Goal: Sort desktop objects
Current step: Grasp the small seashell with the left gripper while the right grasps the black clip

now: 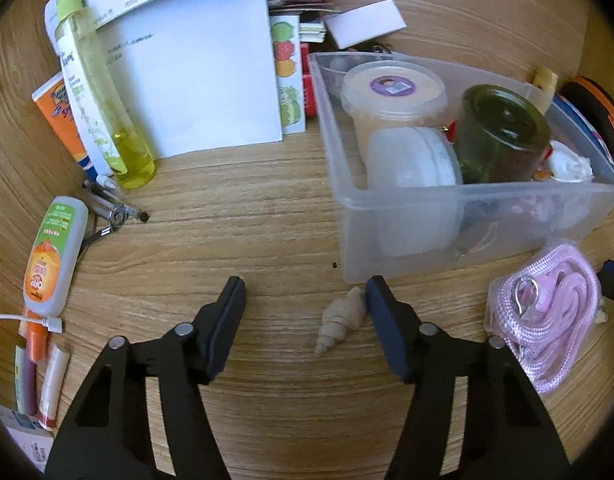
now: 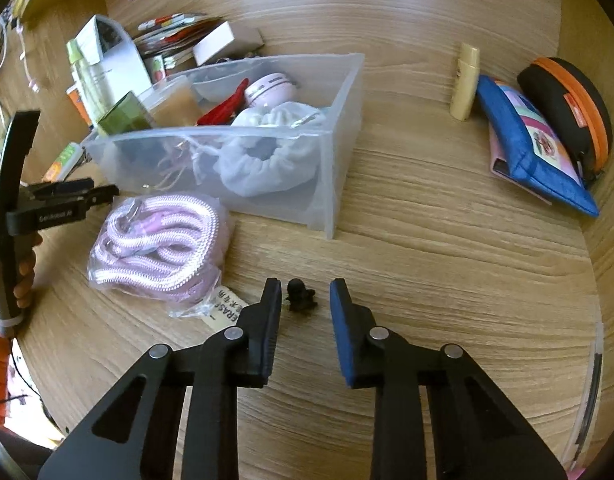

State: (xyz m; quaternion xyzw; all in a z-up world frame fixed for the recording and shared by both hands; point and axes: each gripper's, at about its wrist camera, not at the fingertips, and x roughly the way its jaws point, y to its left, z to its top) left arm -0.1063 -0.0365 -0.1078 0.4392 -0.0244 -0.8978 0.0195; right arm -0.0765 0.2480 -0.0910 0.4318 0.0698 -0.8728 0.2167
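Two pickups in hand, both just in front of the clear bin [image 1: 507,216] on the wooden desk [image 1: 247,240]. Left gripper [image 1: 305,282] angled down at the near front corner of the bin, jaws about half apart, small beige croissant-shaped piece [image 1: 341,320] between them, lying right against the bin-side finger and well clear of the other. No squeeze yet on that one. Right gripper [image 2: 305,284] further out in front of the bin, jaws narrow, tiny dark figure [image 2: 301,300] between the tips, nearly touching one pad, a visible gap to the other; not pinched from what shows. Bagged pink rope [image 1: 547,312] just in front of the bin too, between the two targets, untouched. Bin already part full: tubs, a dark green jar, white fabric pieces. For a clean grab: shift the left gripper sideways toward the bin to centre the croissant piece, else likely to skid or spin as the far pad sweeps in. Keep the tips low on the desk, since both items are small and flat. Close slowly on the dark figure and check for a firm pinch before lifting; easy to pop out. Avoid the front wall of the bin with the left fingers, and the rope bag's edge with the right.
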